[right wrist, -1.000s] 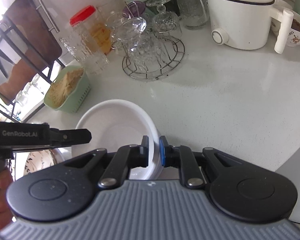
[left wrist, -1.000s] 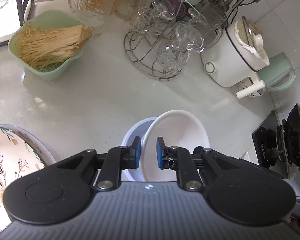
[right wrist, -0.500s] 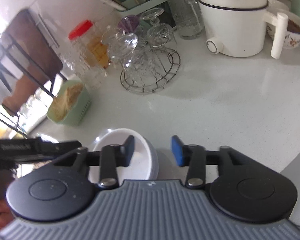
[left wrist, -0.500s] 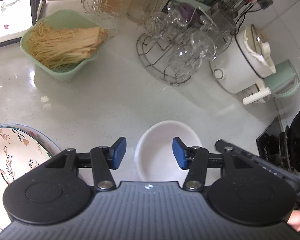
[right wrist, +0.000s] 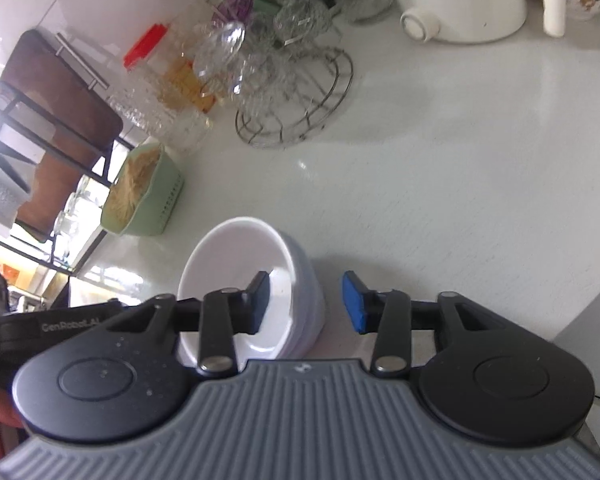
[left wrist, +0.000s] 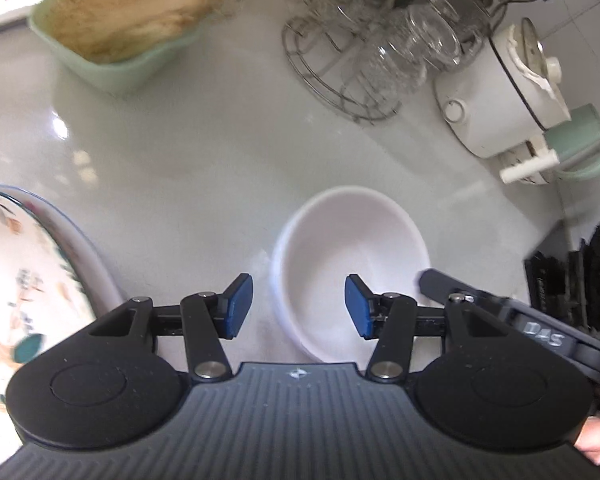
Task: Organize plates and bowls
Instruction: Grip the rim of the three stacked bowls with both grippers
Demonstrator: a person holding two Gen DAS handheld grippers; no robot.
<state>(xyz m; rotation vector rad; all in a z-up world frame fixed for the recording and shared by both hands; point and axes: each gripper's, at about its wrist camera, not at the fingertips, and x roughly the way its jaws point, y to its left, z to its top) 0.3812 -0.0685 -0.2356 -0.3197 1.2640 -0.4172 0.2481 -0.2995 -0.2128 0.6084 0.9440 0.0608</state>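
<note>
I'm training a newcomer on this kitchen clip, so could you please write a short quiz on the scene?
1. True or false: the left claw grips the white bowl.
2. What fills the green basket?
3. The white bowl sits: A) alone, B) nested in another bowl, C) on the flowered plate.

Key: 1 false, both pads stand clear; 2 pale dried noodles; 3 B.

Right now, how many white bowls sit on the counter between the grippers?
2 at least: a white bowl nested inside a second, bluish-white bowl on the counter. The ridged outer edge may hide more stacked beneath.
</note>
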